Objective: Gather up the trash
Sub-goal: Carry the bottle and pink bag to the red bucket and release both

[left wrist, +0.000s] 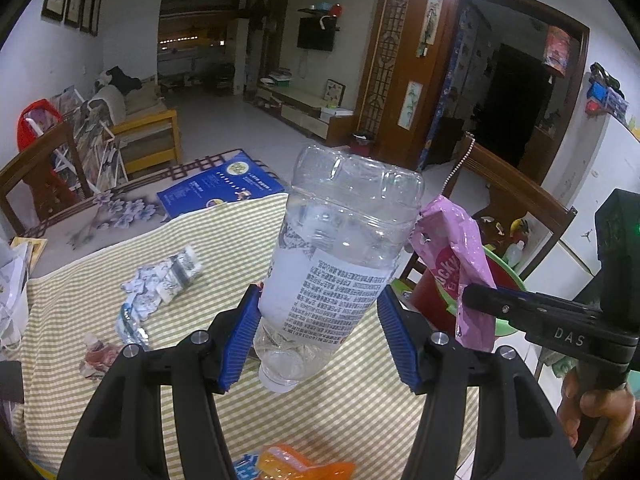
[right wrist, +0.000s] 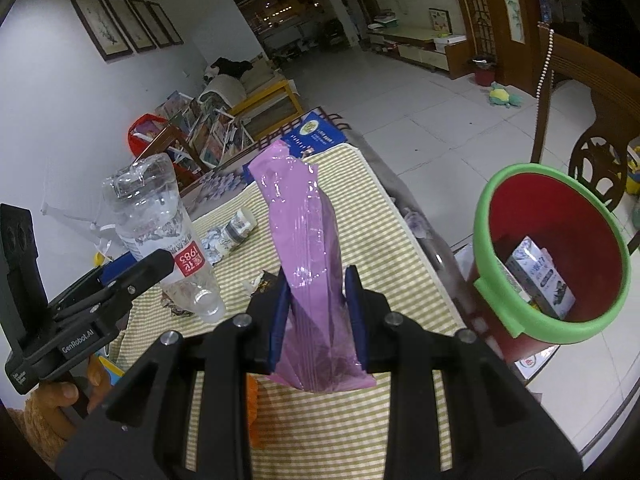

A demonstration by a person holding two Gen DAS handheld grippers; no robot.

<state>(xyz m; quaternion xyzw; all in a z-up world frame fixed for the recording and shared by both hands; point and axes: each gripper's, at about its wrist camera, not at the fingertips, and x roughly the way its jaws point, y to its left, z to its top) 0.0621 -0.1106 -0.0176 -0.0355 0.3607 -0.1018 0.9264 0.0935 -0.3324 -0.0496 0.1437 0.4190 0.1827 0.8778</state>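
Left gripper [left wrist: 318, 336]: jaws clenched on a clear plastic bottle [left wrist: 340, 248]. The blue pads press the labelled body from both sides. The bottle is held inverted, its uncapped neck pointing down toward the table [left wrist: 360, 412] and its base raised and tilted away from the camera. The bottle is clear of the table surface.

Right gripper [right wrist: 316, 316]: jaws clenched on a pink plastic wrapper [right wrist: 308, 248]. The pads pinch its lower part; the upper part stands up, crumpled and glossy, and the bottom edge hangs below the pads. The wrapper is also lifted off the table.

The two grippers sit side by side, each visible in the other's view. A hand [left wrist: 592, 412] grips the handle of the right unit.

Bin [right wrist: 552, 256]: red inside with a green rim, located beyond the table's right edge, to the right of the pink wrapper. A small printed carton [right wrist: 540, 276] lies inside it. Neither held item is over the bin opening.

Table: covered with a green-and-white striped cloth. Still lying on it are a crumpled blue-and-white wrapper [left wrist: 160, 284], a small scrunched reddish scrap [left wrist: 98, 356] near the left edge, and an orange package [left wrist: 296, 464] at the near edge, partly hidden behind the left gripper.
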